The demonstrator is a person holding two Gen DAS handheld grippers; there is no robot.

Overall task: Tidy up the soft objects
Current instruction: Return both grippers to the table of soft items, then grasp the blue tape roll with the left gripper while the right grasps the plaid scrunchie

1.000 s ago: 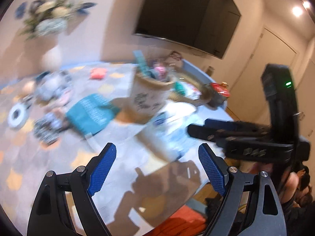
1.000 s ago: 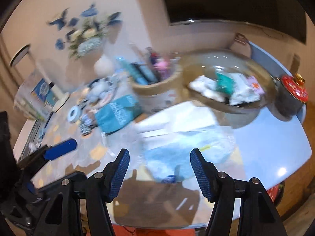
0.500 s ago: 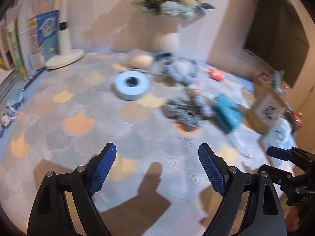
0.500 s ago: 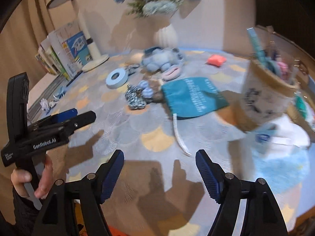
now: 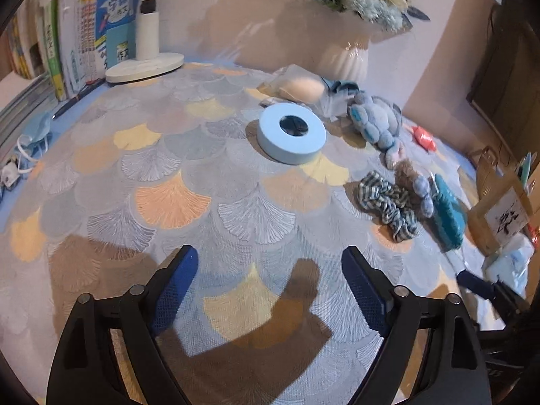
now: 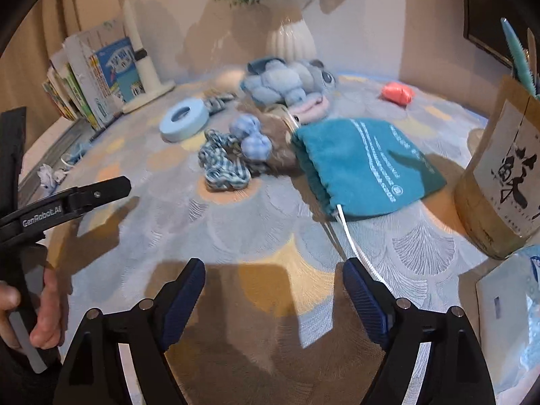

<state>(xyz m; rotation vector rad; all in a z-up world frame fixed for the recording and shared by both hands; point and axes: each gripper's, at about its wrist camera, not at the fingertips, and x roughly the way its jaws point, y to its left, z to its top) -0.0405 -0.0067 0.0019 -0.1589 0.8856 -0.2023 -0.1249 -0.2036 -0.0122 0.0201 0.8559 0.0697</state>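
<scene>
Soft things lie on a patterned tablecloth: a blue plush toy, a striped scrunchie, a brown and blue pompom piece, a teal drawstring pouch and a small orange item. My left gripper is open and empty above bare cloth, left of the pile. My right gripper is open and empty in front of the pouch, its cord by the right finger.
A blue tape roll, a bagged beige item, a white vase, a lamp base, books, a face mask and a paper bag of tools stand around. The left gripper shows in the right view.
Both grippers swung left from the paper bag and basket end toward the soft pile and tape roll, then moved closer to the table. Both stayed open.
</scene>
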